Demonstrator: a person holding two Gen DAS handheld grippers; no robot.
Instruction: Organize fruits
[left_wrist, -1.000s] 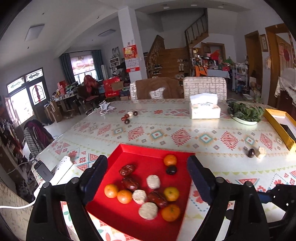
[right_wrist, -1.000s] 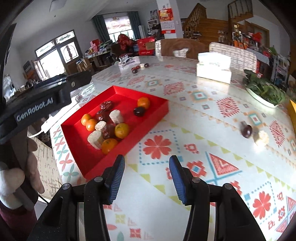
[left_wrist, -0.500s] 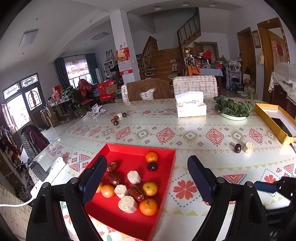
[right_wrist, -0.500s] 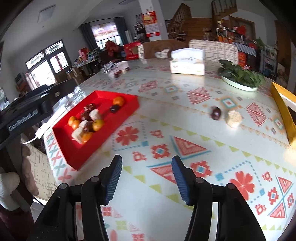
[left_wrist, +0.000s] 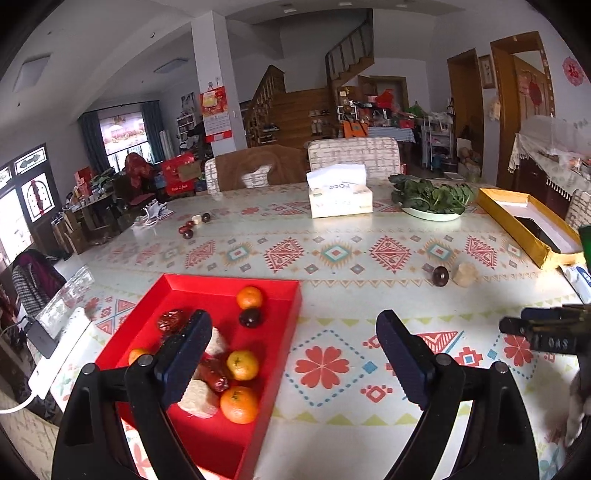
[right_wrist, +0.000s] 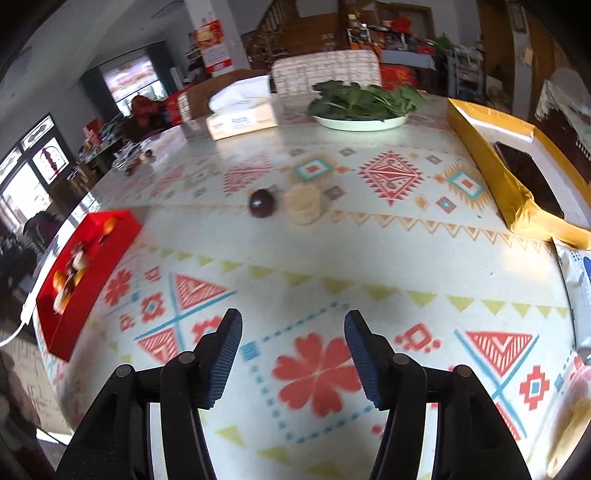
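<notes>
A red tray (left_wrist: 280, 295) on the patterned table holds several oranges (left_wrist: 249, 297), red dates, pale cake-like rounds and a dark plum (left_wrist: 250, 317); it shows small at the left of the right wrist view (right_wrist: 74, 325). A loose dark plum (right_wrist: 261, 203) and a pale round piece (right_wrist: 303, 204) lie together mid-table, also seen in the left wrist view, the plum (left_wrist: 440, 276) left of the piece (left_wrist: 464, 274). More small fruits (left_wrist: 192, 226) lie at the far left. My left gripper (left_wrist: 291, 354) is open and empty by the tray's right edge. My right gripper (right_wrist: 293, 354) is open and empty, short of the loose plum.
A tissue box (left_wrist: 340, 195), a plate of green leaves (left_wrist: 432, 195) and a yellow box (left_wrist: 524, 229) stand at the far side and right. A white power strip (left_wrist: 59, 354) lies at the table's left edge. A packet (right_wrist: 576, 288) lies at the right.
Both grippers have swung to the right. The tray has slid left in both views, and the loose plum and pale piece are now nearer the right gripper's centre. Both stay open.
</notes>
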